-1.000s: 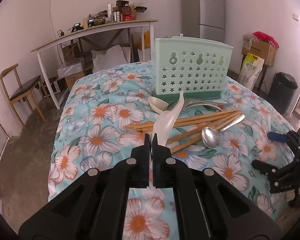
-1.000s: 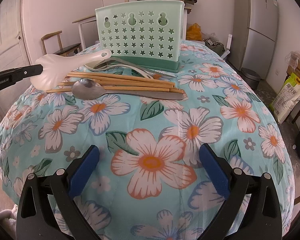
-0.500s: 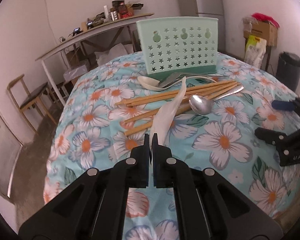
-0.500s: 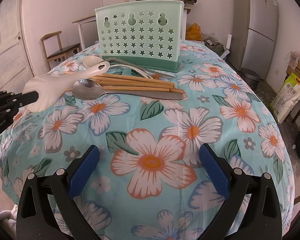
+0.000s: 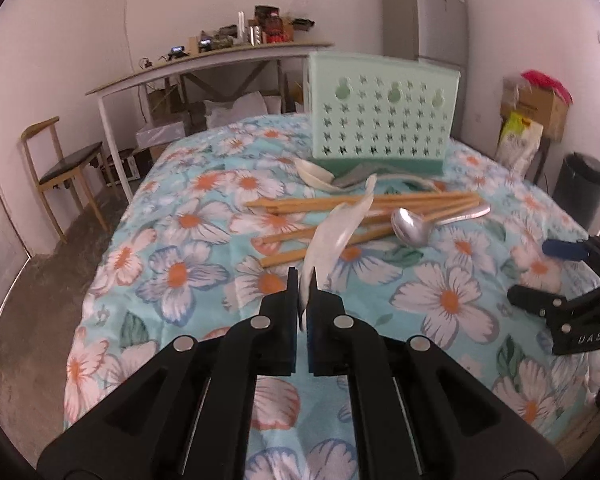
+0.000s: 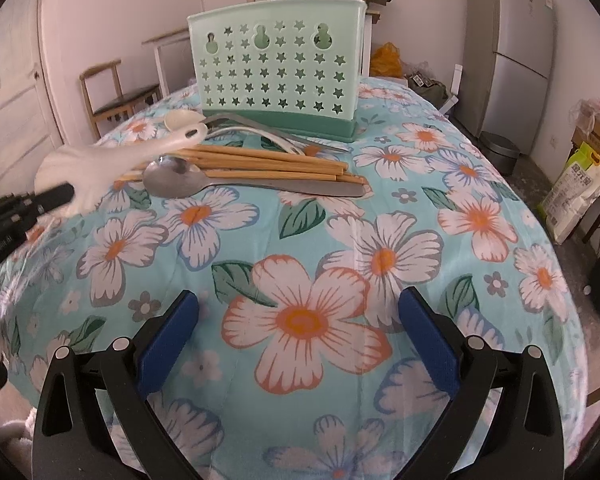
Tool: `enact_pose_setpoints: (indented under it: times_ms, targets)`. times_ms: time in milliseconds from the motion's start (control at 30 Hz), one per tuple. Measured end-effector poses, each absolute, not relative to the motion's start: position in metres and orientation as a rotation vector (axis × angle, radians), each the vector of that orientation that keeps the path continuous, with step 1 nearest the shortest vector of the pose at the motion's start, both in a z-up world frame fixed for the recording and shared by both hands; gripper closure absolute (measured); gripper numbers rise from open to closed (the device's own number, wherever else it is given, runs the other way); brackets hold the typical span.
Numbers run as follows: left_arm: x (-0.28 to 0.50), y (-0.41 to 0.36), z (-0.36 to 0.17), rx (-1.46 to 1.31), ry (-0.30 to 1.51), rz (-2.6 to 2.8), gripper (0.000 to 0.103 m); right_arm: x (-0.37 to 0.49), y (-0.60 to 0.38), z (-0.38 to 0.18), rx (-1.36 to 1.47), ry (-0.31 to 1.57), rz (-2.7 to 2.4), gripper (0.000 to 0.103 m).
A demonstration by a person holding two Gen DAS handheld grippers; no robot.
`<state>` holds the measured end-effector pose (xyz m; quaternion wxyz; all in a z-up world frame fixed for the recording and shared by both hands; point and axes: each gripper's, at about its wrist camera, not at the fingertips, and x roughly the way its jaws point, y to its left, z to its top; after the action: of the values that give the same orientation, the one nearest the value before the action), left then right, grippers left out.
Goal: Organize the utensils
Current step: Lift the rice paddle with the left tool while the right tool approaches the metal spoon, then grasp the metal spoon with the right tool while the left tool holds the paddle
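White rice paddle [image 5: 332, 236], handle toward the caddy [image 5: 380, 116], blade in left gripper [image 5: 303, 292].

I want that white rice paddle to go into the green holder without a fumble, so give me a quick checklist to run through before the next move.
1. Left gripper shut on the white rice paddle: ok.
2. Paddle lifted off the wooden chopsticks: ok.
3. Grip is on the blade edge, handle pointing away: cannot tell if it is secure.
4. Green utensil holder upright on the table: ok.
5. Holder compartments free: cannot tell, its top opening is hidden.
6. Right gripper open, empty, away from the pile: ok.
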<state>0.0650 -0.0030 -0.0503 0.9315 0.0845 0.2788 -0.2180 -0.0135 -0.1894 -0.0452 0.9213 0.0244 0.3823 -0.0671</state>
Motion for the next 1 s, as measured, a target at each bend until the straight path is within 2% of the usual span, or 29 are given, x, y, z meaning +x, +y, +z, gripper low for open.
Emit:
enact_pose_setpoints:
  times_ms: [200,467,733,800,833,867,900,1000]
  targets:
    - [0.059,0.009,-0.027,0.091,0.511,-0.445,0.101,-0.022,-0.167,-0.009,-0.078,0.652,-0.081,0.006]
    - [0.057,0.021,-0.005,0.019,0.445,-0.455,0.103,0.017,-0.139,0.004,-0.194,0.637,0.034,0.035]
    - [0.067,0.04,-0.018,-0.095,0.566,-0.47,0.103,0.034,-0.118,-0.005,-0.258,0.672,0.096,0.038]
    - [0.067,0.053,-0.018,-0.165,0.583,-0.469,0.094,0.038,-0.118,-0.006,-0.262,0.678,0.098,0.038]
    - [0.065,0.059,-0.019,-0.189,0.589,-0.467,0.083,0.041,-0.118,-0.006,-0.26,0.681,0.098,0.038]
    - [0.066,0.065,-0.019,-0.228,0.6,-0.465,0.079,0.043,-0.119,-0.007,-0.256,0.684,0.098,0.038]
    - [0.066,0.07,-0.02,-0.267,0.618,-0.472,0.075,0.043,-0.119,-0.008,-0.253,0.685,0.098,0.038]
    - [0.072,0.08,-0.032,-0.399,0.716,-0.507,0.073,0.046,-0.121,-0.01,-0.241,0.692,0.1,0.038]
